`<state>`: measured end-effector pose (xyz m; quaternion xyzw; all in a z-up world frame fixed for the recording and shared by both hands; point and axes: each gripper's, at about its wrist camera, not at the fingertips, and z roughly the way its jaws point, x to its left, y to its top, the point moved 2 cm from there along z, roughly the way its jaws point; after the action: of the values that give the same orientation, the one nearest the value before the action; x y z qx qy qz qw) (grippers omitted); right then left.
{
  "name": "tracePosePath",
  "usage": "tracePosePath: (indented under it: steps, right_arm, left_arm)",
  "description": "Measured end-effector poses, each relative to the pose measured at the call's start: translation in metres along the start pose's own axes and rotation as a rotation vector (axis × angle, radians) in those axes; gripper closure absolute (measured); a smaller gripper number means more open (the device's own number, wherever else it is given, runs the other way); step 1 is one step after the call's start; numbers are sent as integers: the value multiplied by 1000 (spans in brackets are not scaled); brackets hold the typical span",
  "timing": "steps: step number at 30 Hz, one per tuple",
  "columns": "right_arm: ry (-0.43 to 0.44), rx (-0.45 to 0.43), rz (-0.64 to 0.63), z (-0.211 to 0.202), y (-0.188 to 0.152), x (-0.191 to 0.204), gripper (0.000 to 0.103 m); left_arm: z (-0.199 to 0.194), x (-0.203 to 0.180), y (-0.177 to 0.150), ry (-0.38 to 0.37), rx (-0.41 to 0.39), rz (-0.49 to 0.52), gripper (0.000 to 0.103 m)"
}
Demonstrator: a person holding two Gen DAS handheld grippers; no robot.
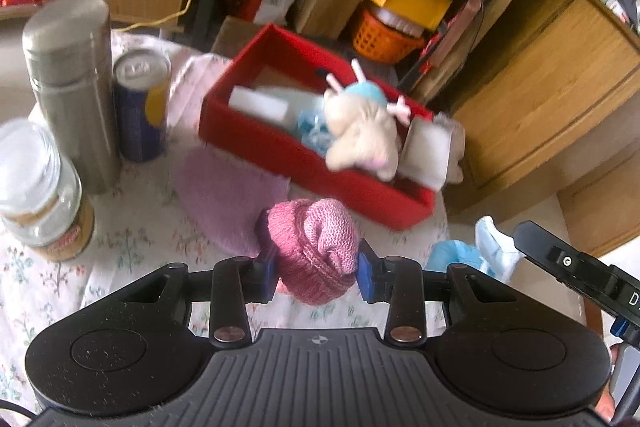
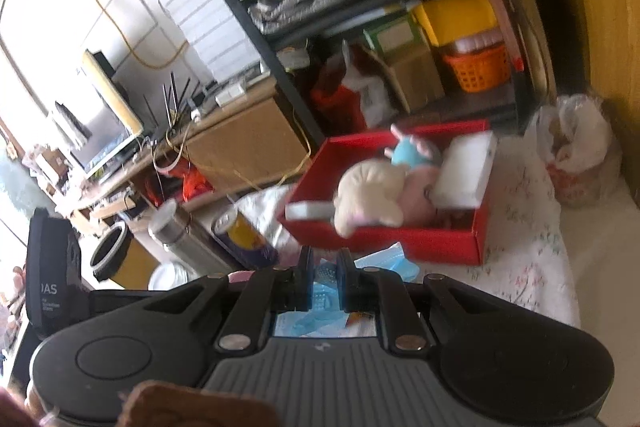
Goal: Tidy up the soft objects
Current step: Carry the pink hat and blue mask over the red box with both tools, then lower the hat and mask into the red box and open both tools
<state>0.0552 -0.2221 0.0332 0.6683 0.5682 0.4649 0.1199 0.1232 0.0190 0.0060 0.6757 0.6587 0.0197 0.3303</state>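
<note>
Flask and can flank red box; left gripper pinches pink hat.

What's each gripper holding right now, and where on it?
Left gripper: pink knit hat, bunched between the jaws. Right gripper: blue face mask, near its edge.

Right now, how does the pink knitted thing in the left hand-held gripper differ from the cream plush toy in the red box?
The pink knitted piece is bunched up and pinched in the left hand-held gripper, above the table; the cream plush toy lies loose in the red box, touched by neither gripper. The knit is ribbed yarn in one pink; the plush is smooth cream with pink trim. Both are soft.
</note>
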Motion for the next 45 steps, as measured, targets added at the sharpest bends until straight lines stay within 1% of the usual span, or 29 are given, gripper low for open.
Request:
tracePosePath:
  steps: [4,10,14,21,27,31,36,39,41,44,45]
  right_arm:
    - [-3,-30,16,-4,12,-5,103]
    - [-20,-75,4,-5,30,-3,103]
    - [-30,-101,-5,-3,43,-3,103]
    - [-41,-126,-8,8,64,-7,103]
    - [-49,-145,-7,21,84,-11,103]
    - [-55,-155,-11,32,96,-12,103]
    - [-73,-161,-22,51,108,-16,103]
    - [-83,-163,-24,64,114,-21,103]
    - [-96,-177,-20,75,117,-27,103]
    - [-105,-165,-2,98,117,-39,103]
    - [-107,-145,-10,107,116,-41,103]
  left_arm:
    - [-1,0,11,-8,-19,-20,64]
    - [-6,-9,30,-31,-64,-21,64]
    - [-5,-17,40,-19,-89,0,64]
    - [6,-27,59,4,-112,23,64]
    - [14,-30,78,-4,-131,17,64]
    - [24,-32,92,8,-142,19,64]
    - [42,-34,111,3,-149,23,64]
    - [55,-36,120,23,-164,41,63]
    - [67,-36,124,37,-161,52,61]
    - [86,-33,128,49,-151,49,59]
    - [93,-31,128,55,-150,49,54]
